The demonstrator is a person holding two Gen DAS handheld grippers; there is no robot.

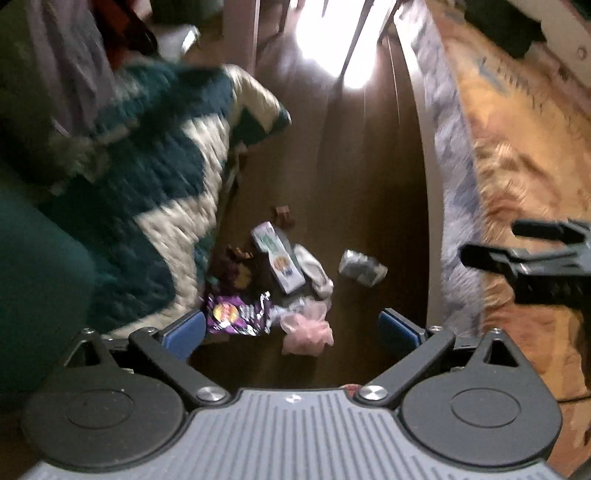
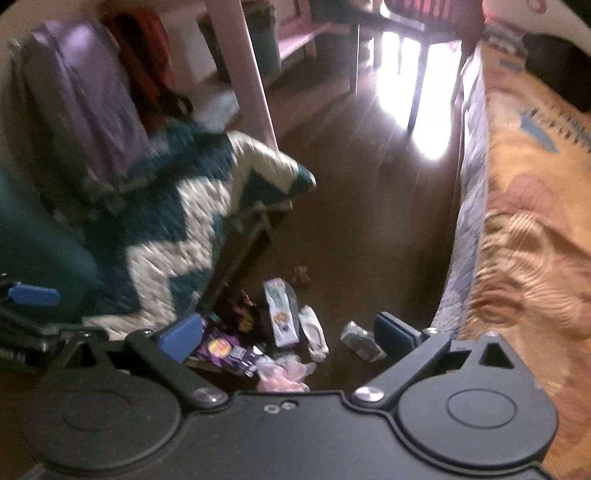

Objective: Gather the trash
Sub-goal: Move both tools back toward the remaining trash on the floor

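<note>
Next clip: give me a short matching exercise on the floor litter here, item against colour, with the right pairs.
Items:
1. snack wrapper
2. plastic bag
3. crumpled packet
4. carton

Colours:
A. silvery grey
B. white with green print
C. purple
D. pale pink

Pairs: 1-C, 2-D, 3-A, 4-B

A dark brown wooden floor (image 1: 354, 177) runs between a bed with an orange patterned cover (image 1: 524, 155) and a teal-and-white zigzag quilt (image 1: 162, 192). Bright glare (image 2: 417, 110) falls beneath a dark table (image 2: 391, 22); a pale post (image 2: 255, 88) stands nearby.
</note>
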